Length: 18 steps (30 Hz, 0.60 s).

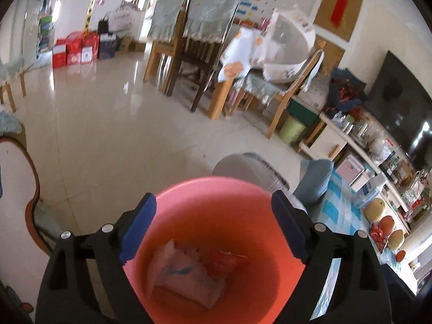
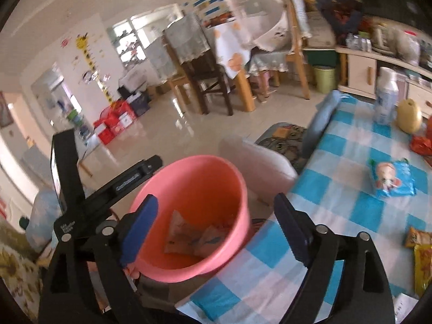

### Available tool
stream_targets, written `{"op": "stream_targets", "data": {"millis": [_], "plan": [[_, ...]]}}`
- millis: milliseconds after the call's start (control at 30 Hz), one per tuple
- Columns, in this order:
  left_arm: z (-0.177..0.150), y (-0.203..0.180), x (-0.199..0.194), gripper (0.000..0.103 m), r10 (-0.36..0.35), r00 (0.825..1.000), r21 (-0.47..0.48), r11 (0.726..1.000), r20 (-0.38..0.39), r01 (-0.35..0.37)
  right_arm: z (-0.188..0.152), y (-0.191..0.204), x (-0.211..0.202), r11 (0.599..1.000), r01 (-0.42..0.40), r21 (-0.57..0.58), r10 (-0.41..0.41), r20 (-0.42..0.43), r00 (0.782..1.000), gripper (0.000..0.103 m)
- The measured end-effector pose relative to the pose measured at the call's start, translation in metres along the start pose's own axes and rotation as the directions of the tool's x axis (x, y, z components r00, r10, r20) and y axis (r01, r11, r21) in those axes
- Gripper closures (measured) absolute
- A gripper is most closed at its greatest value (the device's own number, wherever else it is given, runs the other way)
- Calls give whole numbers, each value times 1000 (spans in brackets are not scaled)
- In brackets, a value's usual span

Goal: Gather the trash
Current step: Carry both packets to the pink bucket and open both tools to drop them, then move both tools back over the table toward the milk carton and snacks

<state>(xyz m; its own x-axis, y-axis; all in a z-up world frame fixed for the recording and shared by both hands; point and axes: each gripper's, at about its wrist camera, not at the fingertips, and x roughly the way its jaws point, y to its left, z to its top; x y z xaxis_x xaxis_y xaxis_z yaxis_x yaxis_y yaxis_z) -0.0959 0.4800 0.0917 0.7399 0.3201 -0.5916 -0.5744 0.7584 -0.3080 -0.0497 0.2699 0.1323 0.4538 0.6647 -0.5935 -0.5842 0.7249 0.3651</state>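
Trash: wrappers (image 1: 189,275) lying at the bottom of the pink bucket (image 2: 205,167) beside the desk (image 2: 337,189), set low for easy drops. Both hand-held grippers, left (image 1: 213,229) and right (image 2: 216,229), poised over it, jaws wide apart, empty. Blue packet (image 2: 392,179) left on the desk.

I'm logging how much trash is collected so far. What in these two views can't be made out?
- Trash in the pink bucket, left wrist view: blurred, so no piece count or type.
- Bucket bottom, right wrist view: the near wall hides it.
- Yellow wrappers, right wrist view: cut off by the edge of the picture.
- White bottle: label too blurred to read.
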Motion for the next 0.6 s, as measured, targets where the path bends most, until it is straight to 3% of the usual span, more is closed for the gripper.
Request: {"op": "stream_targets", "data": {"millis": [133, 233, 333, 400, 500, 533, 600], "plan": [[-4, -20, -14, 11, -71, 989, 65, 996, 132, 63, -6, -22, -20, 998, -15, 60, 11, 65, 998, 5], [-7, -32, -20, 10, -124, 976, 83, 990, 182, 111, -16, -41, -33, 991, -9, 133, -5, 104, 995, 5], [-11, -41, -21, 10, -173, 968, 79, 984, 181, 161, -25, -54, -39, 988, 50, 146, -61, 73, 995, 5], [-13, -46, -22, 10, -182, 967, 85, 982, 179, 169, -33, -60, -41, 987, 138, 87, -137, -19, 990, 5], [-17, -59, -26, 10, -202, 964, 128, 975, 172, 181, -48, -69, -41, 955, 296, 11, -293, -104, 950, 5], [-19, -61, -28, 10, -202, 965, 140, 974, 166, 179, -52, -74, -42, 925, 380, -2, -377, -139, 916, 5], [-24, -70, -30, 10, -203, 967, 173, 969, 156, 175, -59, -86, -45, 886, 464, -15, -458, -188, 869, 5]]}}
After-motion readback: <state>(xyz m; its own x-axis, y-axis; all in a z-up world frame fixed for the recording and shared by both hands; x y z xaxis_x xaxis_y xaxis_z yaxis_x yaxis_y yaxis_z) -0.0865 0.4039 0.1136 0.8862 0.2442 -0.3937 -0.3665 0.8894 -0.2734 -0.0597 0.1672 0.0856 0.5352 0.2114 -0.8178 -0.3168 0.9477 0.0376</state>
